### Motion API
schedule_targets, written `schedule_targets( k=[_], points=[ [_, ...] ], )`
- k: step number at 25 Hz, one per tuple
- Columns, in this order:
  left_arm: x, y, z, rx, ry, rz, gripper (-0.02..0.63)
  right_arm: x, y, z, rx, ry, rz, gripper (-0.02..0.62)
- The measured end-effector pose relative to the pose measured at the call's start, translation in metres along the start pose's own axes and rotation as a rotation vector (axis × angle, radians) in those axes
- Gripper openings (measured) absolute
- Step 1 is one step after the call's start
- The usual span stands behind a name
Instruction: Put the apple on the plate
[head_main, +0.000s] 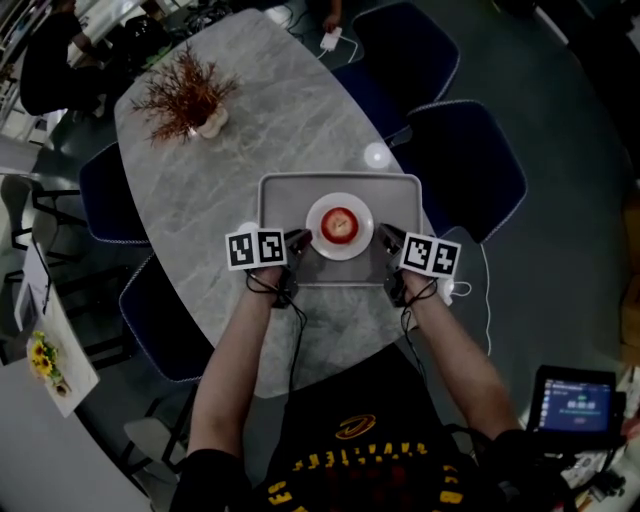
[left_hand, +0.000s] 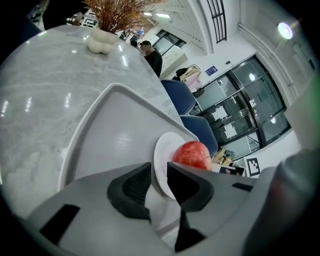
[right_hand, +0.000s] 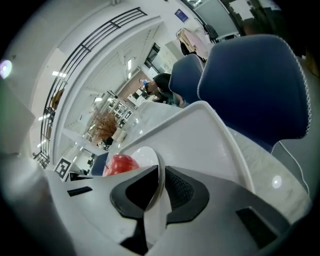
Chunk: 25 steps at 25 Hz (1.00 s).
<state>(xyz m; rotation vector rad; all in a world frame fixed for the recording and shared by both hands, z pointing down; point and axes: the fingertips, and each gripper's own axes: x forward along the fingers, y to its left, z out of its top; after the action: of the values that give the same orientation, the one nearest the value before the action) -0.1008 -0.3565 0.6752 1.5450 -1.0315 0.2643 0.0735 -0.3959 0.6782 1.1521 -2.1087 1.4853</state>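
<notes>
Apple: we see it on the white plate, in the grey tray.
Left gripper: our jaws pinch the plate's left rim.
Right gripper: we clamp its right rim.

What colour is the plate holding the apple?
The plate is white, clearest in the head view.

Grey tray on a marbled bench, chairs around.
The tray lies near the bench's near edge. A dried plant in a white pot stands well beyond its far left corner, two blue chairs sit just right of it, and a lit screen glows off its near right.
</notes>
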Motion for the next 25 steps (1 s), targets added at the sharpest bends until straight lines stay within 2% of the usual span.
schedule_targets(
  k=[3,6,9,11,15,18,22,25],
  points=[
    [-0.021,-0.007,0.003,0.015,-0.063,-0.004,0.087,-0.018,0.007,0.008,-0.031,-0.066,0.003,0.031],
    [-0.052,-0.025,-0.01,0.057,-0.116,-0.03,0.086,-0.044,0.031,0.004,-0.074,-0.12,0.054,0.031],
    [-0.078,-0.05,-0.024,0.157,-0.168,-0.067,0.084,-0.065,0.059,-0.004,-0.167,-0.149,0.129,0.021],
    [-0.097,-0.067,-0.033,0.231,-0.214,-0.084,0.0,-0.078,0.084,-0.013,-0.231,-0.159,0.193,0.006],
    [-0.134,-0.098,-0.061,0.366,-0.28,-0.098,0.0,-0.107,0.132,-0.043,-0.318,-0.175,0.275,0.006],
    [-0.166,-0.119,-0.089,0.449,-0.326,-0.114,0.0,-0.132,0.163,-0.068,-0.382,-0.203,0.277,0.006],
    [-0.191,-0.139,-0.113,0.502,-0.387,-0.101,0.0,-0.155,0.184,-0.084,-0.51,-0.239,0.222,0.006],
    [-0.204,-0.153,-0.124,0.554,-0.431,-0.099,0.0,-0.166,0.197,-0.092,-0.546,-0.259,0.23,0.006]
  ],
)
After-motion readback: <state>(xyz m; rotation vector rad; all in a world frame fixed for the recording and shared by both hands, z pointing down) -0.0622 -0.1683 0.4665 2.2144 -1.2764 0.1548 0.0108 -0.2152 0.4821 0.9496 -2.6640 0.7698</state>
